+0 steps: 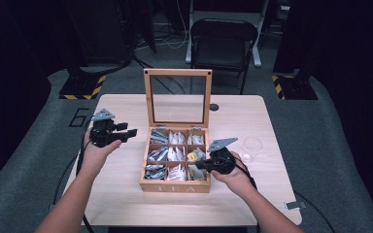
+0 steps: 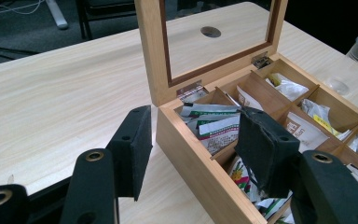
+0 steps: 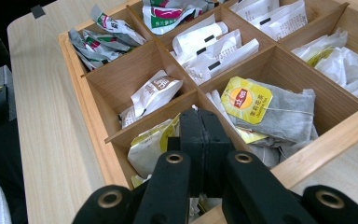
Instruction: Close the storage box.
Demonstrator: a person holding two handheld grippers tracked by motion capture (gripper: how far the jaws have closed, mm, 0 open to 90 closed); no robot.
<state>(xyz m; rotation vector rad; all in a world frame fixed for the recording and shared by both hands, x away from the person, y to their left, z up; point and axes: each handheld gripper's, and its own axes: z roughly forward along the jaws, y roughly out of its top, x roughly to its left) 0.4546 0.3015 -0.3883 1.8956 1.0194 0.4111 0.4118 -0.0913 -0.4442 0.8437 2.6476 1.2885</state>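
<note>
A wooden tea box (image 1: 175,187) stands open at mid-table, its glass lid (image 1: 177,73) upright, with tea packets in its nine compartments. My right gripper (image 1: 196,165) reaches into the box's front right corner. In the right gripper view its jaws (image 3: 200,116) are pressed together over a yellow-and-white packet (image 3: 149,144); I cannot tell whether they pinch its edge. A grey tea bag with a yellow tag (image 3: 247,98) lies in the compartment just beyond. My left gripper (image 1: 131,132) hovers open to the left of the box (image 2: 191,149), with nothing held between its pads (image 2: 133,144).
A clear plastic cup (image 1: 251,145) stands on the table right of the box, close to my right hand. A small round hole (image 1: 214,107) sits in the tabletop behind the lid. A black chair (image 1: 221,43) stands beyond the table's far edge.
</note>
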